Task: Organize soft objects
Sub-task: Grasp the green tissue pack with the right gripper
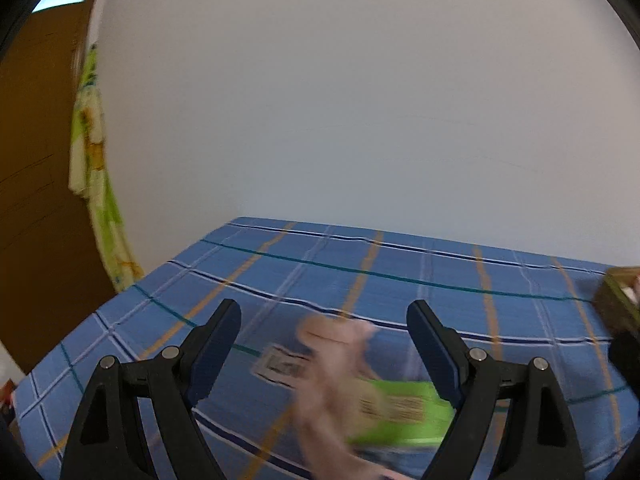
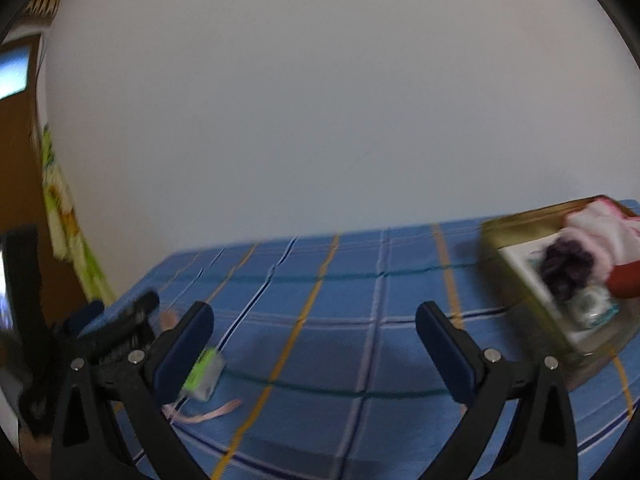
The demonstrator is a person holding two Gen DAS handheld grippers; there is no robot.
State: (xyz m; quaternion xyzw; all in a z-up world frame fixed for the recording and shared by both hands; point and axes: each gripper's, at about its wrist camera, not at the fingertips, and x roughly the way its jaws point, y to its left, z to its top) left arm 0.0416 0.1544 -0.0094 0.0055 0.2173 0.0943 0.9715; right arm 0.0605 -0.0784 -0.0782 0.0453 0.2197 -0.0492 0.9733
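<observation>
Pink soft fabric, blurred and limp, lies on the blue plaid cloth nearest the left gripper, draped over a bright green flat packet with a printed label; a small white tag with a dark square code sits just beside it to the left. The left gripper's black, blue-padded fingers are spread wide above these things and touch none of them. In the right wrist view the right gripper is likewise spread wide with nothing between its fingers; near its left finger lie a small green and white block and a thin pink ribbon on the cloth. Farther to the right stands a shallow olive-gold tray holding a folded pink and white cloth, a dark purple knitted bundle and a red item. A green and yellow patterned curtain hangs at the far left against a plain white wall.
</observation>
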